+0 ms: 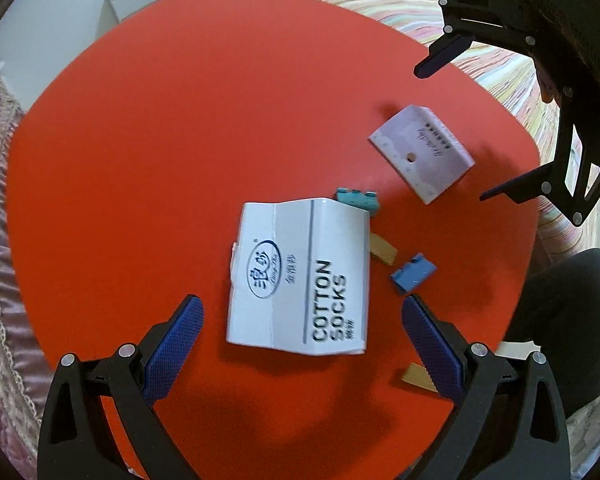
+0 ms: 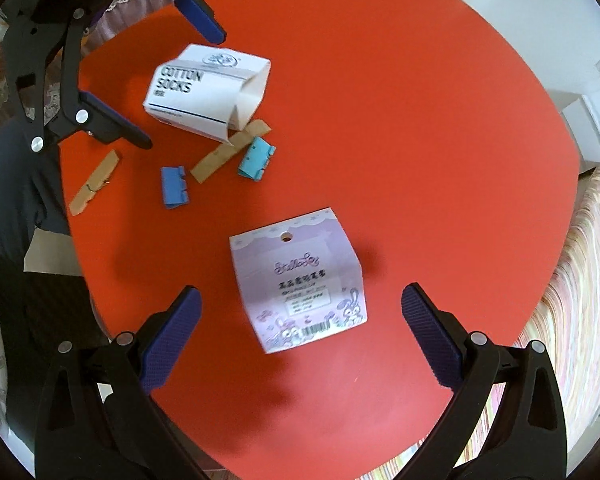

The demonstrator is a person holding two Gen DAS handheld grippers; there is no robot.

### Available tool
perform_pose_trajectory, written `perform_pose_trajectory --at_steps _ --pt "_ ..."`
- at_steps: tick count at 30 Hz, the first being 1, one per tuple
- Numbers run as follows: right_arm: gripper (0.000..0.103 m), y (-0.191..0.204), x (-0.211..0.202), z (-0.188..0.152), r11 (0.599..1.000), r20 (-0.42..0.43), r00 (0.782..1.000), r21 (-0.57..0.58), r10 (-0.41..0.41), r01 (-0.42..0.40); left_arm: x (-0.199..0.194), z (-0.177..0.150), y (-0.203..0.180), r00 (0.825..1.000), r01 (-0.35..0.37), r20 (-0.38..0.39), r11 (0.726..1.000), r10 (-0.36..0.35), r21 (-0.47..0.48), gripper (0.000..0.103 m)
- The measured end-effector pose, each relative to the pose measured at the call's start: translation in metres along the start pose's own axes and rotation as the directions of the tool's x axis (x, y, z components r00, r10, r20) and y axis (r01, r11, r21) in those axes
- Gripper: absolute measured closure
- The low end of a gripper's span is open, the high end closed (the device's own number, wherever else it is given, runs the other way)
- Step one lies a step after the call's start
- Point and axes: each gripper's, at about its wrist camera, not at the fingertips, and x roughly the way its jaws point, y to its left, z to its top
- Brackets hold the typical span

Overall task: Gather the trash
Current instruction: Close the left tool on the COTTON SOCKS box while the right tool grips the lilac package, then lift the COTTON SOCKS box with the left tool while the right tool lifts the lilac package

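On the red table lie several pieces of trash, and both grippers hang above it with nothing in them. The left gripper has its blue fingers spread wide on both sides of a white box (it is printed "COTTON SOCKS") which lies flat near the middle of the table, one end open. The right gripper is also spread wide, above a purple card package with cartoon rabbits and a round hole near its top edge; this package lies well apart from the white box. Between the two are small things: a teal clip just beside the open end of the box, a blue clip near it, and a brown paper strip that goes partly under the box. One wooden clothespin lies near the table edge, close to the person's dark trouser leg.
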Motion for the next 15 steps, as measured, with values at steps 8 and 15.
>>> perform_pose_trajectory --at_steps 8,15 --pt "0.022 0.001 0.014 0.001 1.000 -0.015 1.000 -0.024 0.017 -0.018 0.011 -0.001 0.001 1.000 -0.004 0.000 1.000 0.004 0.008 0.013" --pt "0.036 0.002 0.012 -0.003 0.999 -0.019 0.999 -0.012 0.032 -0.033 0.010 -0.005 -0.001 1.000 -0.024 0.003 1.000 0.024 0.003 0.051"
